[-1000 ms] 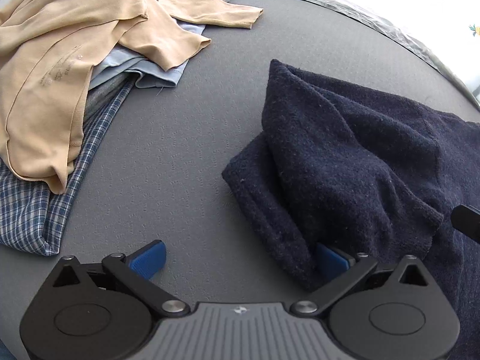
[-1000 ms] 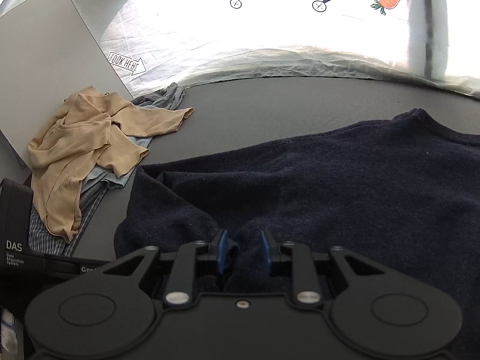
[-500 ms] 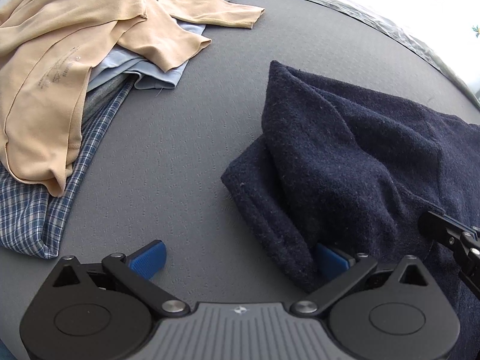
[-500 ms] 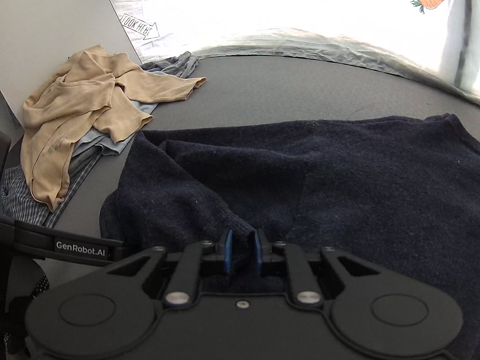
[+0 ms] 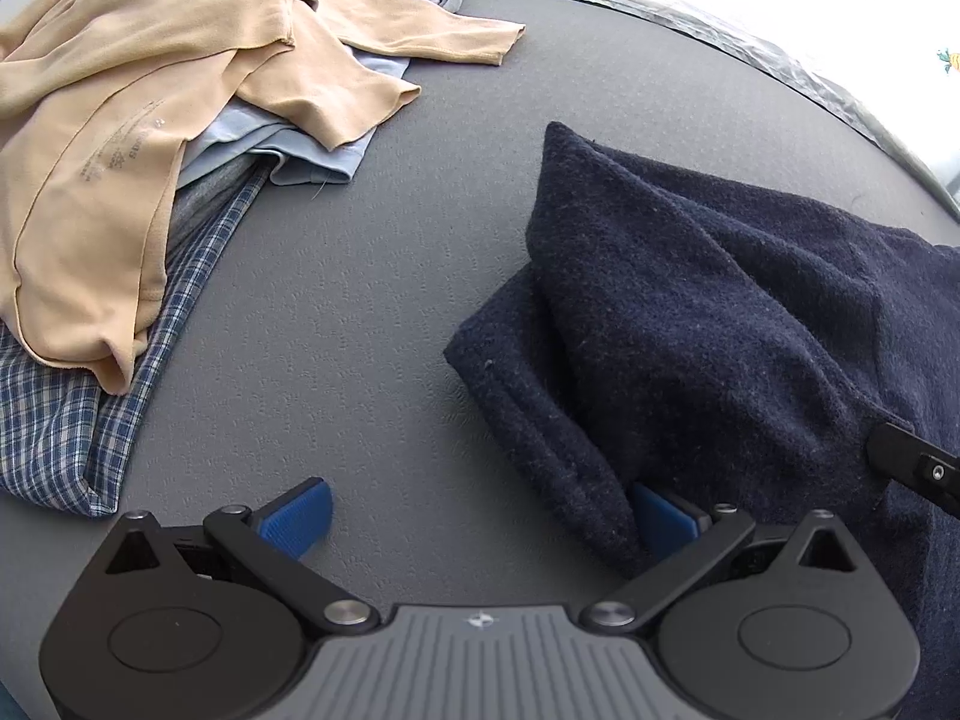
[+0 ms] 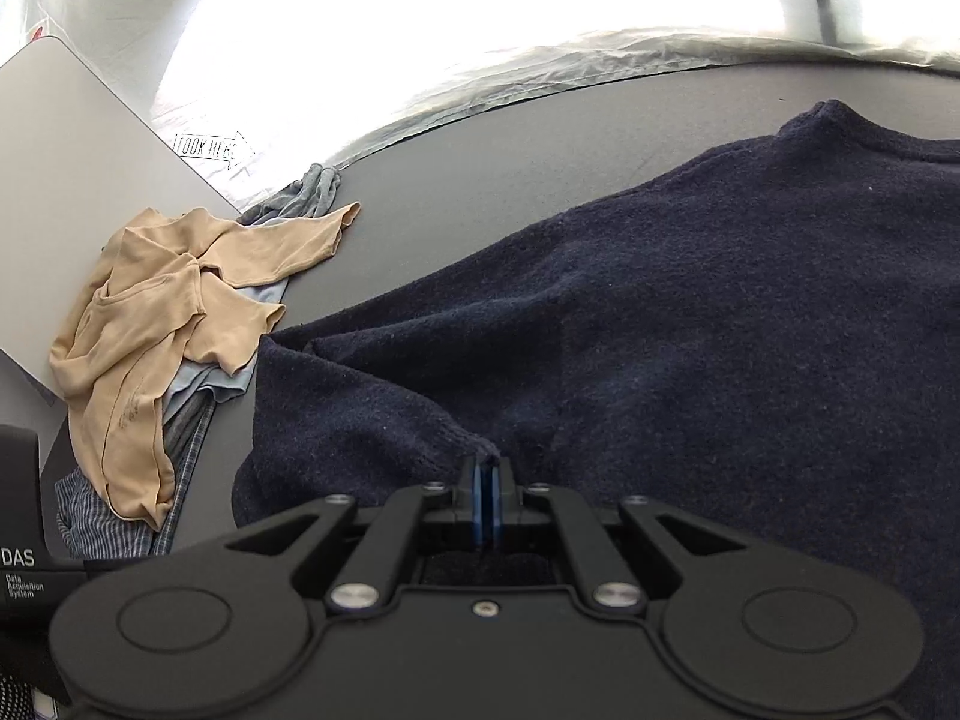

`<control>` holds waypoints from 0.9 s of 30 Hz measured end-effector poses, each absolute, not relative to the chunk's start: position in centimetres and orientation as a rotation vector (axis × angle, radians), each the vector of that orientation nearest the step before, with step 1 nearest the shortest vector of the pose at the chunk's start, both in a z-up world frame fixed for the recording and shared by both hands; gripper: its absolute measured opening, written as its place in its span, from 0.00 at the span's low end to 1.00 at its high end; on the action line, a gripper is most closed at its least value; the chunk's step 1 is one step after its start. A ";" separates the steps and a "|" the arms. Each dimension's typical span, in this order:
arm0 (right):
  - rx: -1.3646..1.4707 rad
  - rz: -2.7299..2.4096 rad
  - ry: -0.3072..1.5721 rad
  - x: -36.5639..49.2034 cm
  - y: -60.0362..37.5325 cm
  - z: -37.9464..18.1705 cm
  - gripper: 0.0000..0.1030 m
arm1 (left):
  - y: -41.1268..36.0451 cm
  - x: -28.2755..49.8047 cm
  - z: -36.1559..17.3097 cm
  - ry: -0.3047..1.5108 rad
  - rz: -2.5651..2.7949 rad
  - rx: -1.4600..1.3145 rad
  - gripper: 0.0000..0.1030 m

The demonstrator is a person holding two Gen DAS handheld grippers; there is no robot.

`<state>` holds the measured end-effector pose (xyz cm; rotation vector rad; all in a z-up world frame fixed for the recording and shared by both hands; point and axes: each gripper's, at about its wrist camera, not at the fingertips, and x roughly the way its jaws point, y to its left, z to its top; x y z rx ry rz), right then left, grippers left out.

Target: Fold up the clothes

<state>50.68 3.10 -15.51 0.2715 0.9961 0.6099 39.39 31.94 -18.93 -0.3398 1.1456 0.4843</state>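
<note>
Closing since the earlier frame, the right gripper [image 6: 487, 480] now pinches the navy sweater [image 6: 690, 330] cuff. Left gripper [image 5: 480, 516] gapes wide (right pad under the sweater's near edge), with the clothes pile [image 5: 150, 120] far left.

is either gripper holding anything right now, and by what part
The right gripper is shut on the navy sweater, pinching a ribbed edge near its cuff. The left gripper is open, holding nothing, one finger tucked under the sweater.
</note>
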 end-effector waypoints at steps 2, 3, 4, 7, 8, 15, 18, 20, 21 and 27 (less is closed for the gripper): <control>0.317 0.602 1.006 50.6 2.8 -15.6 0.04 | 32.0 39.6 -18.9 1.159 0.486 -0.346 1.00; 0.358 0.599 1.018 50.7 2.4 -15.6 0.04 | 32.0 39.6 -18.9 1.171 0.488 -0.354 1.00; 0.401 0.596 1.029 50.8 2.0 -15.7 0.04 | 32.0 39.6 -18.7 1.176 0.490 -0.364 1.00; 0.511 0.586 1.044 50.9 0.8 -15.8 0.04 | 31.7 39.2 -18.3 1.180 0.494 -0.408 1.00; 0.547 0.582 1.043 50.9 0.4 -15.8 0.04 | 31.3 38.9 -18.3 1.175 0.488 -0.424 1.00; 0.786 0.564 1.045 50.8 -2.7 -15.9 0.04 | 26.8 37.1 -18.4 1.130 0.441 -0.358 1.00; 0.819 0.553 1.016 50.7 -4.1 -15.3 0.04 | 25.4 36.1 -18.2 1.094 0.432 -0.346 1.00; 0.844 0.542 0.997 50.7 -5.1 -14.9 0.04 | 25.2 35.6 -18.1 1.070 0.432 -0.342 1.00; 0.849 0.536 0.986 50.6 -5.7 -14.6 0.04 | 25.0 35.3 -18.0 1.058 0.433 -0.345 1.00; 0.882 0.504 0.923 50.8 -9.7 -12.8 0.03 | 22.7 33.2 -17.5 1.007 0.441 -0.382 1.00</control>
